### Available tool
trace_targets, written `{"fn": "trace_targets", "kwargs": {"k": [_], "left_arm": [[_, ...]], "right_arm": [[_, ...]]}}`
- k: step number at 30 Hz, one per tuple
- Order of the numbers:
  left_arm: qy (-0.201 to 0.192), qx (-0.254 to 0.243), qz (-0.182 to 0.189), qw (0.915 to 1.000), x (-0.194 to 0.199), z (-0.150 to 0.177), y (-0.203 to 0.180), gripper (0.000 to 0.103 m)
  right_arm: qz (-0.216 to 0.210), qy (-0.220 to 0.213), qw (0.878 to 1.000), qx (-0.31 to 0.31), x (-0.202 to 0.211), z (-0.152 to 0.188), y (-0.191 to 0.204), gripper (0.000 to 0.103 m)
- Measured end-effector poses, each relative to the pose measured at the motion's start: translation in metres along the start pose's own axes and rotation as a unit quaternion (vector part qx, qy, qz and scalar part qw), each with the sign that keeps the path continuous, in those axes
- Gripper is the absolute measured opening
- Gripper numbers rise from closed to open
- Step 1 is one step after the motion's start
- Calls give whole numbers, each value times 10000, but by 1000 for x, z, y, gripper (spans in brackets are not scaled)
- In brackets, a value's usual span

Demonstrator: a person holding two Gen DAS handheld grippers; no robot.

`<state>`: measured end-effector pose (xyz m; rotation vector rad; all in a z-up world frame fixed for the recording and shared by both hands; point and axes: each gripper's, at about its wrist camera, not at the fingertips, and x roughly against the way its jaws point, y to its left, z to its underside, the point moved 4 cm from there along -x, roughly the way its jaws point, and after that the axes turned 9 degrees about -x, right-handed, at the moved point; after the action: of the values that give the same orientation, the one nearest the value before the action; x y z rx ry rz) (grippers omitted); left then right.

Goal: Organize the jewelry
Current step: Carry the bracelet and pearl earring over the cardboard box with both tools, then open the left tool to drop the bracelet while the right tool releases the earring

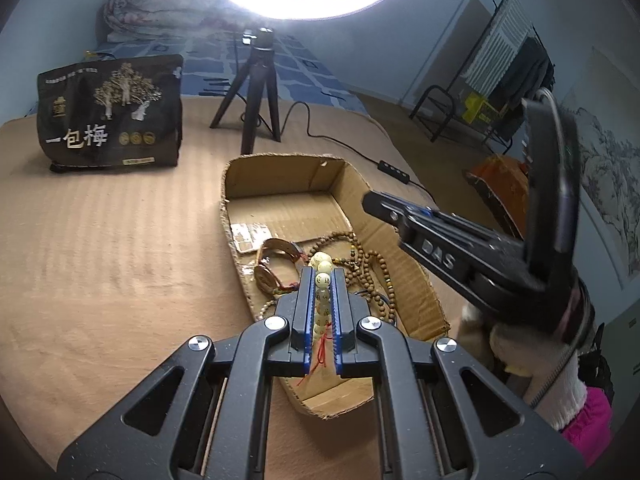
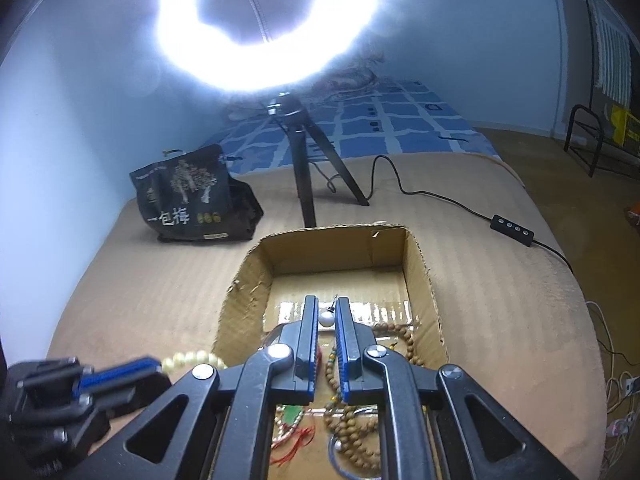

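Observation:
An open cardboard box lies on the tan bed cover and holds a gold watch and a long brown bead necklace. My left gripper is shut on a pale cream bead bracelet with a red tassel, held over the box's near end. My right gripper is shut on a small white pearl earring, held over the box. The brown beads lie below it. The right gripper also shows in the left wrist view, above the box's right wall.
A black snack bag stands at the back left. A black tripod carries a bright ring light; its cable and switch run to the right. A blue patterned sheet lies behind. A clothes rack stands far right.

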<state>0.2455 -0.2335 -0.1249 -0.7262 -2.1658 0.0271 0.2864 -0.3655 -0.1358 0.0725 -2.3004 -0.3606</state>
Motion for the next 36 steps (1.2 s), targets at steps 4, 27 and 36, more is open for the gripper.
{"fn": "trace_targets", "kwargs": {"k": [4,27,36], "left_arm": [[50,-89,-20,9999,-8,1,-4,5],[-3,-350,-211,9992,-7,1,-11,33],[-127,-454,-260,9986,9,0,-16,40]], "right_arm": [[29,45,10000,-20,-11,-3,-3,6],[414,-192,9989,-87,-15,-9,-13,86],[552,-254,9982,9,-1,-12,-7,94]]}}
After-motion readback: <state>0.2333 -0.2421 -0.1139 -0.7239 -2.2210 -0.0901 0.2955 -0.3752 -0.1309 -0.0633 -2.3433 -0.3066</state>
